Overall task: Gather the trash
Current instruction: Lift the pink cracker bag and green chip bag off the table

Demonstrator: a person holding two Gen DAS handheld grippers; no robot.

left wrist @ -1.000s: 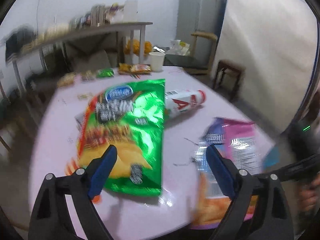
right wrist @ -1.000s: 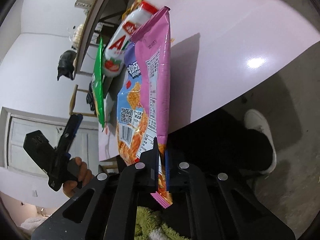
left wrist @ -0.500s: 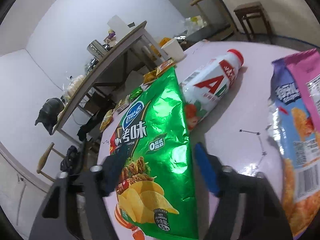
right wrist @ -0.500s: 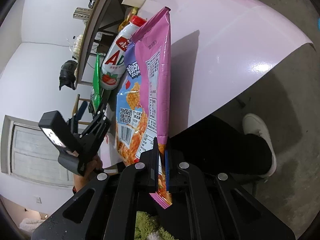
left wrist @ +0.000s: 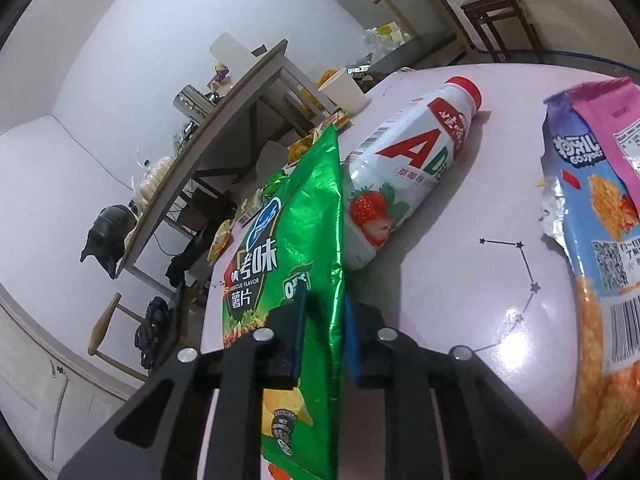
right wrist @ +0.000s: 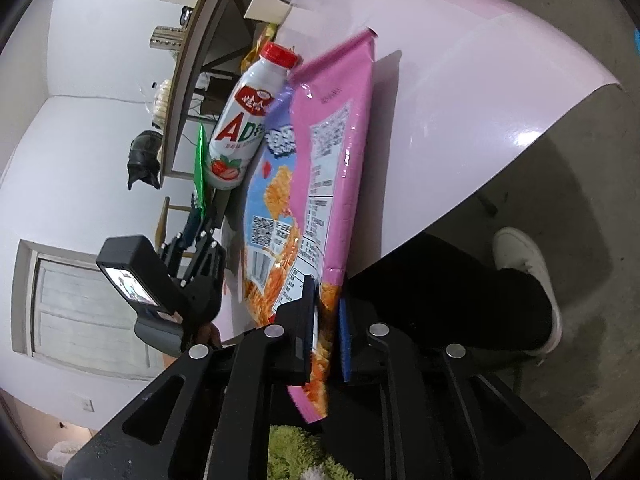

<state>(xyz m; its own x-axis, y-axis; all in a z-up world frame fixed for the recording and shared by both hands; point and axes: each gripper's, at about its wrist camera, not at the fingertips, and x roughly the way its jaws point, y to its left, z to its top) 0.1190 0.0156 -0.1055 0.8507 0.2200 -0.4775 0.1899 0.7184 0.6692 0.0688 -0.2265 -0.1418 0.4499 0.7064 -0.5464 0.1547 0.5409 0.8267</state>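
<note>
On the worktop (left wrist: 480, 280): glossy pale-pink surface with a rounded edge and a thin star-and-line print, bearing three pieces of trash side by side.
Green chip bag (left wrist: 304, 216): shiny, crinkled foil; runs lengthwise away from the left tool, near end between its pads, bottom cut off by the frame.
Bottle (left wrist: 408, 168): smooth white plastic with a red cap and a strawberry label; lies on its side, touching the green chip bag's long edge, between the two bags.
Pink snack bag (right wrist: 336, 152): flat glossy film, torn silvery mouth at the far end; lies on the worktop with its near end past the edge, between the right tool's pads.
Left tool (left wrist: 324, 336): black fingers, blue pads; just closing, now clamped on the green chip bag.
Right tool (right wrist: 326, 328): just opening; pads slightly apart on either side of the pink snack bag, with a gap at one pad, no grip.
Hard to make out: small wrappers beyond the paper cup (left wrist: 344, 90), too small to tell apart; fuzzy green fabric (right wrist: 296, 452) under the right tool, mostly hidden.
Against a second ago: left tool then spread wide over the green chip bag, now down and pinching it; right tool then tight on the pink snack bag, now loosened; bottle in the same spot.
</note>
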